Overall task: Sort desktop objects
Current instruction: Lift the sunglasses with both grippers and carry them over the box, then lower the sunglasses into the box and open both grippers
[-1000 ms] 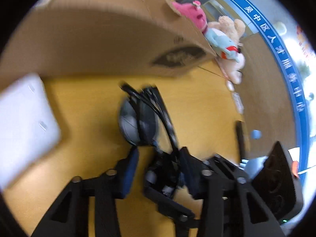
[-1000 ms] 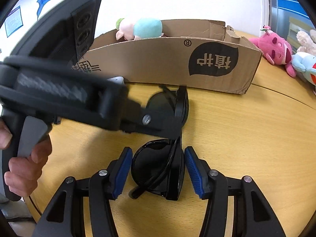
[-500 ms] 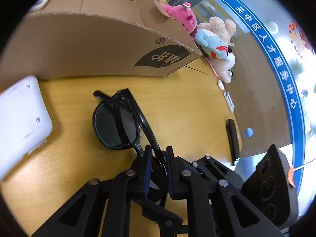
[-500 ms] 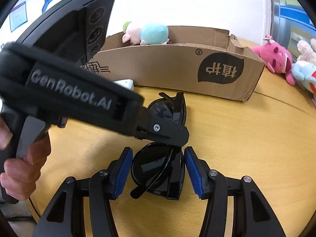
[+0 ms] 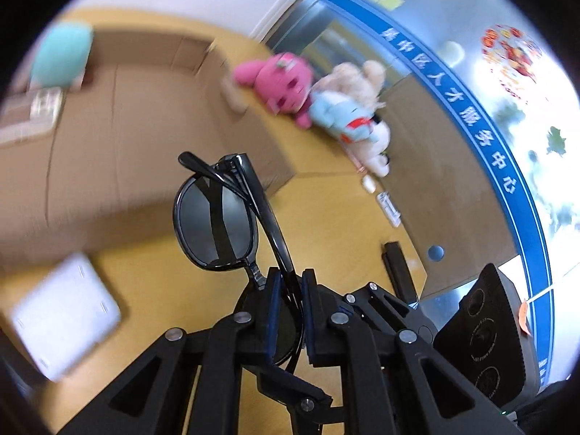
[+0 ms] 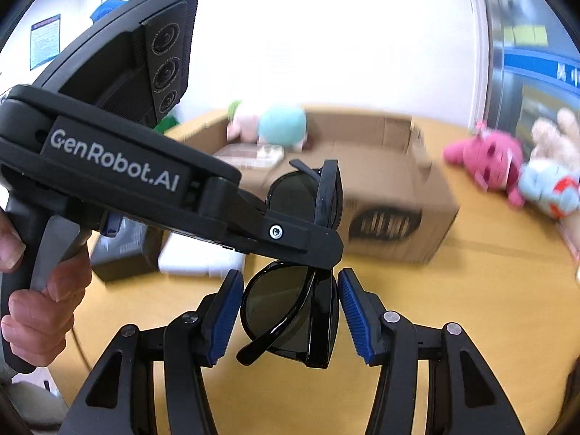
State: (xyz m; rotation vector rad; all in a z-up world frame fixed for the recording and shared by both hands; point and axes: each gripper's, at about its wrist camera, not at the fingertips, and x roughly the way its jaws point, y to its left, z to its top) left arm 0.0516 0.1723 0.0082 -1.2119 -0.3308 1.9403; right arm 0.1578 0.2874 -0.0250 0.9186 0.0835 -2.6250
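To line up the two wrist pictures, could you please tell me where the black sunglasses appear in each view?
Left wrist view: the sunglasses sit at centre, one lens rising above the left gripper, which is clamped on them.
Right wrist view: the sunglasses sit at lower centre, between the open fingers of the right gripper.
Shared landmark: the pink plush toy beside the cardboard box.

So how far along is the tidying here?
Partly done, it seems: a teal plush toy and a packet already sit in the cardboard box. In hand: the left gripper grips the sunglasses, lifted off the table. Left: more plush toys and a white box lie outside.
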